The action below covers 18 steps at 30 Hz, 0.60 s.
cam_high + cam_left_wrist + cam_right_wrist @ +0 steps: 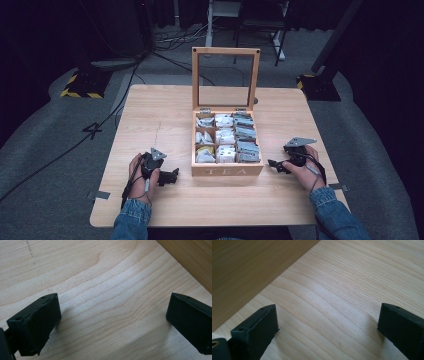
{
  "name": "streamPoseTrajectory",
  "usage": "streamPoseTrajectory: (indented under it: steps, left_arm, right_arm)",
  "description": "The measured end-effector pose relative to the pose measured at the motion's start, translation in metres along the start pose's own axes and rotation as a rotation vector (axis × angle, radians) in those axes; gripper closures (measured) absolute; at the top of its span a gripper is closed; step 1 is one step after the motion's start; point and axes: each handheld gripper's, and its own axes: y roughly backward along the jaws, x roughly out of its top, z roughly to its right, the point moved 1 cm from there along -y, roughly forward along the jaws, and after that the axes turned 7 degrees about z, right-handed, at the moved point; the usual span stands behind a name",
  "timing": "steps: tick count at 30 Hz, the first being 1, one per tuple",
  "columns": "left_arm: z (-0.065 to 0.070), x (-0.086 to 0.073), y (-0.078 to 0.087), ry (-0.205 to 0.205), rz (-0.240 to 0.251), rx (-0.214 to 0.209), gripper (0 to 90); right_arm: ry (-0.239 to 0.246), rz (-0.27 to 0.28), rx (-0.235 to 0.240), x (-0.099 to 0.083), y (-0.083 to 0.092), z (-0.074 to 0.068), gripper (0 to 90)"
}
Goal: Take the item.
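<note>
Looking down from the high view, I rest my left gripper (169, 176) and right gripper (276, 165) either side of the open tea box (227, 170) at mid-table; its sachets (225, 136) look light, crushable, best pinched by an upper edge. Left gripper view: jaws wide, empty, over the table (105, 290). Right gripper view: likewise.

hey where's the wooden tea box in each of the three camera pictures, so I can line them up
High view: the tea box sits at table centre, lid open, between both grippers.
Left gripper view: its wooden side fills the upper right corner.
Right gripper view: its side fills the upper left.
Shared landmark: the pale wood-grain table, seen between the open jaws in both gripper views.
</note>
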Motion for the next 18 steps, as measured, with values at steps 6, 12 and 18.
streamPoseTrajectory:
  steps: [6,12,18]
  left_arm:
    - [-0.002,-0.001,0.001,-0.017,0.000,-0.018,0.1]
    - [0.001,-0.004,0.004,0.007,0.000,0.007,0.2]
    - [0.003,-0.005,0.005,0.030,0.003,0.034,0.2]
  right_arm:
    - [-0.022,-0.074,0.015,0.007,0.011,0.000,26.4]
    - [-0.081,-0.040,0.017,0.020,0.023,-0.001,26.0]
    - [-0.041,0.015,0.067,0.046,0.037,-0.012,29.1]
